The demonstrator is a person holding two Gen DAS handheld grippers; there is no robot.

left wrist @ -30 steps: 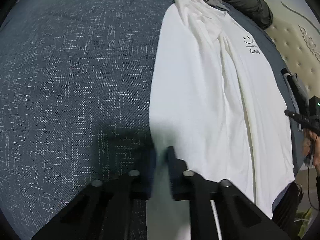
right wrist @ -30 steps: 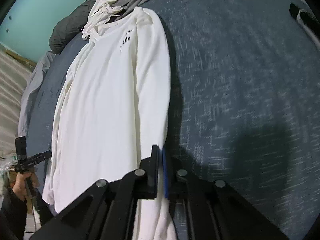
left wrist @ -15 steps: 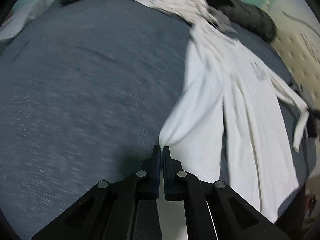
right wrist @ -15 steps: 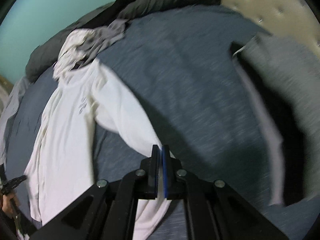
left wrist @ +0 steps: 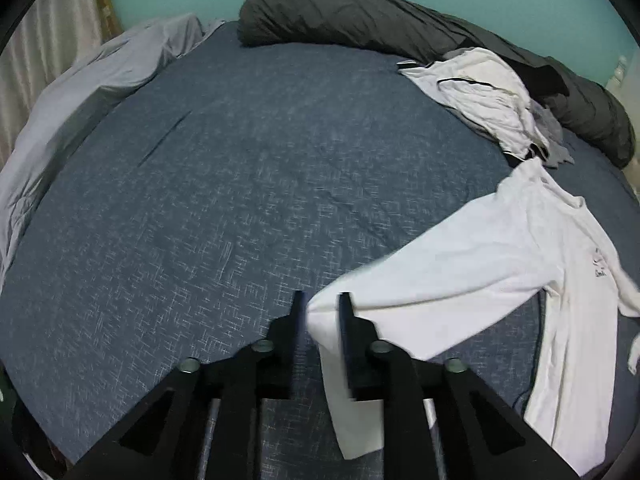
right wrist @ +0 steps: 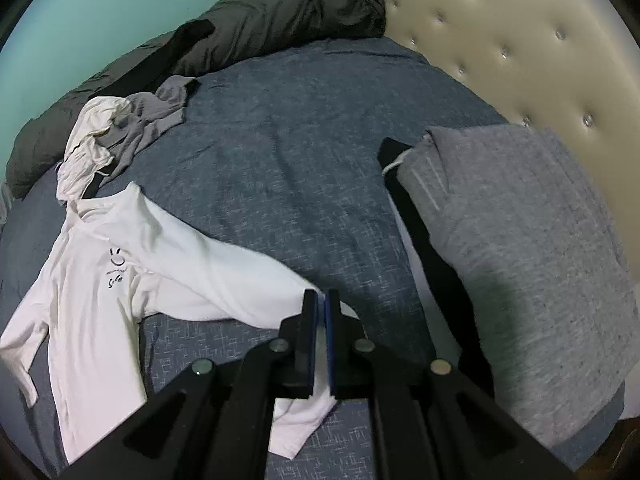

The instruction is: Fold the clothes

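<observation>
White shirt (right wrist: 92, 300): smiley print, script unreadable | left tongs (left wrist: 321, 306) opening, sleeve between | right tongs (right wrist: 321, 304) pinching sleeve

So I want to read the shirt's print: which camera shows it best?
The right wrist view: the smiley print on the white shirt faces the camera, clear. The left wrist view shows it small and skewed at the frame's edge.

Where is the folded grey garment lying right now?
In the right wrist view, the folded grey garment lies at the right on the blue bedspread, beside the cream tufted headboard.
</observation>
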